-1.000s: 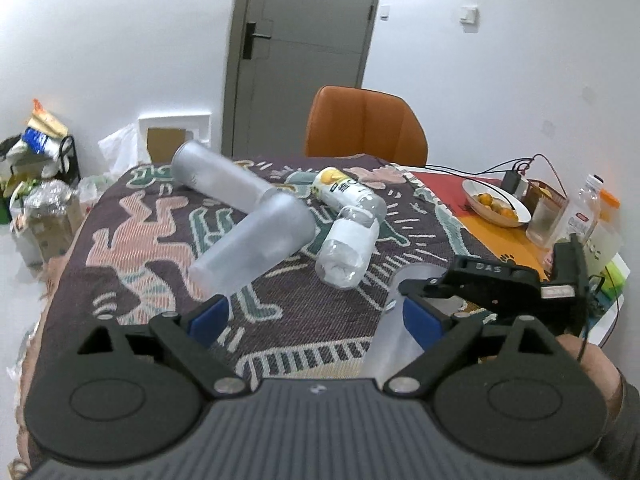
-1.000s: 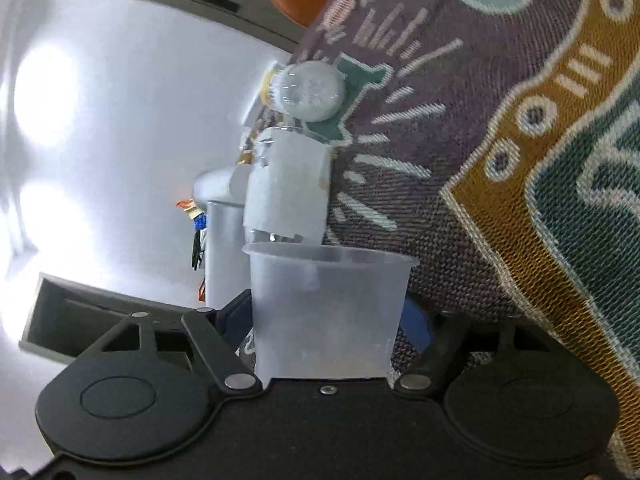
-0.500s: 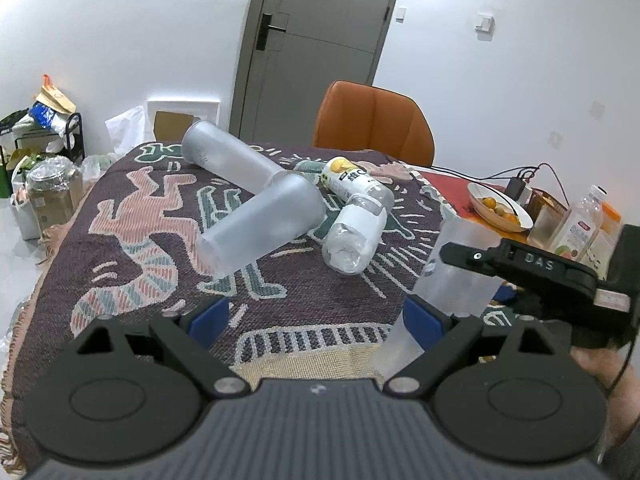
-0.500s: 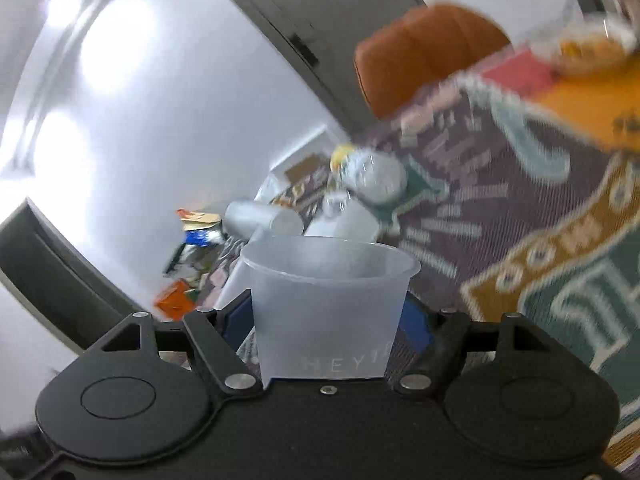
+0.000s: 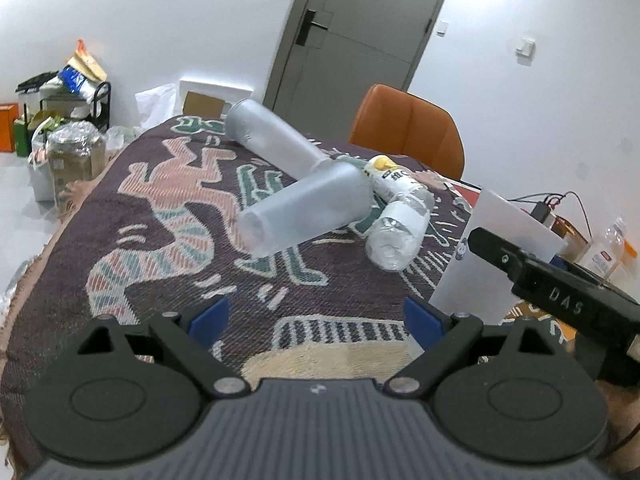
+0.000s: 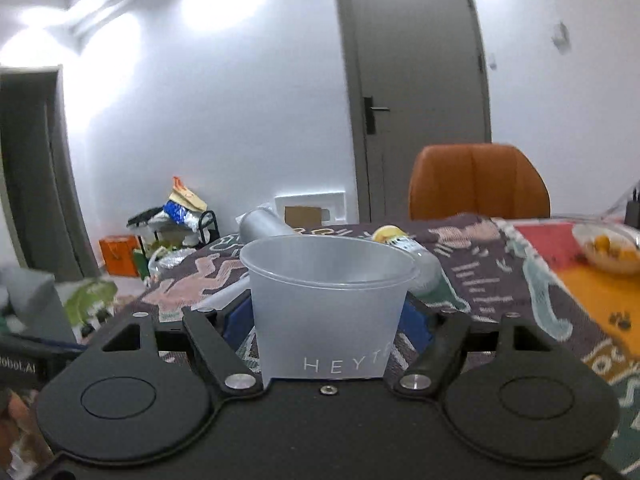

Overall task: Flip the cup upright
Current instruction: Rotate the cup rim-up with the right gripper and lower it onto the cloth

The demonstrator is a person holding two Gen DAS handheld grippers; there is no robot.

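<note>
1. Right wrist view is showing the right gripper [image 6: 326, 320] clenching the cup [image 6: 326, 304] by its lower wall, one blue pad [image 6: 236, 320] pressing on each side, mouth facing up and rim level.
2. Translucent and thin-walled, the cup is probably very light and easy to squash, and its smooth plastic looks slippery; I judge the stiffer band near the base to be the safest place to hold, with only gentle pressure.
3. Seen from the left wrist view, the cup [image 5: 496, 256] is sitting at the right side of the desk [image 5: 168, 216], standing upright in the right gripper's grasp; whether its base is touching the patterned cloth I cannot tell.
4. The left gripper [image 5: 316, 320] is hanging released and wide apart over the near edge of the desk, gripping nothing and touching nothing.
5. Farther out, two frosted tubes [image 5: 304, 208] are lying crossed near the middle of the desk, with two plastic bottles [image 5: 400, 236] just beside them to the right.
6. An orange chair [image 5: 408, 132] is standing at the far side.
</note>
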